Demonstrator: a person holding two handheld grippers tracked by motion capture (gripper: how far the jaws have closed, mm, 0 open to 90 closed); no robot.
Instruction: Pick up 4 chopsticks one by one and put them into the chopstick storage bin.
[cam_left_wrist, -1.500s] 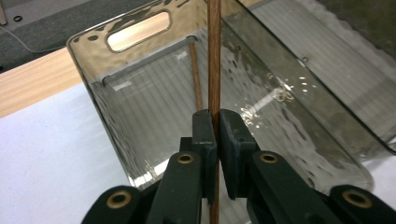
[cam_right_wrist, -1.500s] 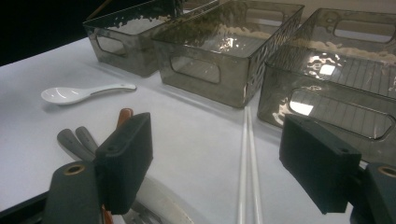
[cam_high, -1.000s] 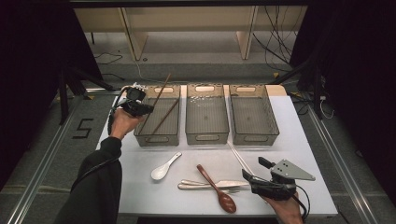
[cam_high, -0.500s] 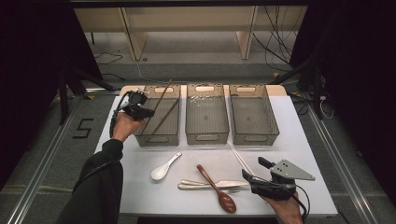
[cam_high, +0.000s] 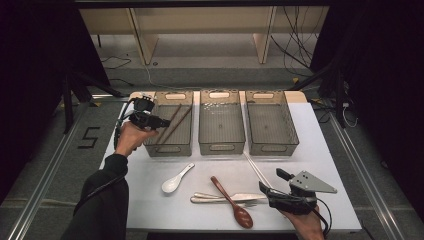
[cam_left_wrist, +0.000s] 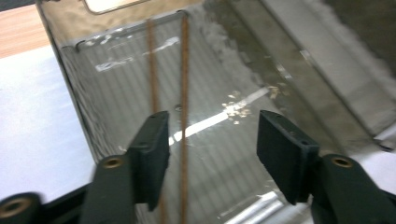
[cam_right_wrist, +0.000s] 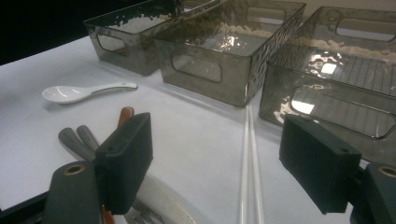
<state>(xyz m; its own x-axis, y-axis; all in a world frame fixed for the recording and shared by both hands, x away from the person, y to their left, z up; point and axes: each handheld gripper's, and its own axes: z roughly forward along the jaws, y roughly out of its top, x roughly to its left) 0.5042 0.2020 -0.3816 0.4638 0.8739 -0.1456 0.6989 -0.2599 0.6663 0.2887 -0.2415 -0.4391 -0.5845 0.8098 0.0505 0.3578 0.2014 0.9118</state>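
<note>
A pair of brown chopsticks (cam_high: 172, 125) lies slanted inside the left smoky plastic bin (cam_high: 168, 148). My left gripper (cam_high: 161, 122) hovers at that bin's left rim; its jaws have just been opening. In the left gripper view the jaws stand apart above the bin floor, and the brown chopsticks (cam_left_wrist: 184, 88) run below them, untouched by the pads. My right gripper (cam_high: 269, 181) rests open near the table's front right. A pair of white chopsticks (cam_right_wrist: 249, 154) lies on the table between its jaws, not pressed.
The middle bin (cam_high: 221, 147) and the right bin (cam_high: 272, 149) stand in a row beside the left one. A white soup spoon (cam_high: 176, 180), a wooden spoon (cam_high: 232, 201) and metal cutlery (cam_high: 210, 198) lie on the white table (cam_high: 330, 150) in front.
The left gripper held the brown chopsticks tilted up over the left bin; now its jaws have parted and the chopsticks lie in the bin. The right gripper has kept still.
</note>
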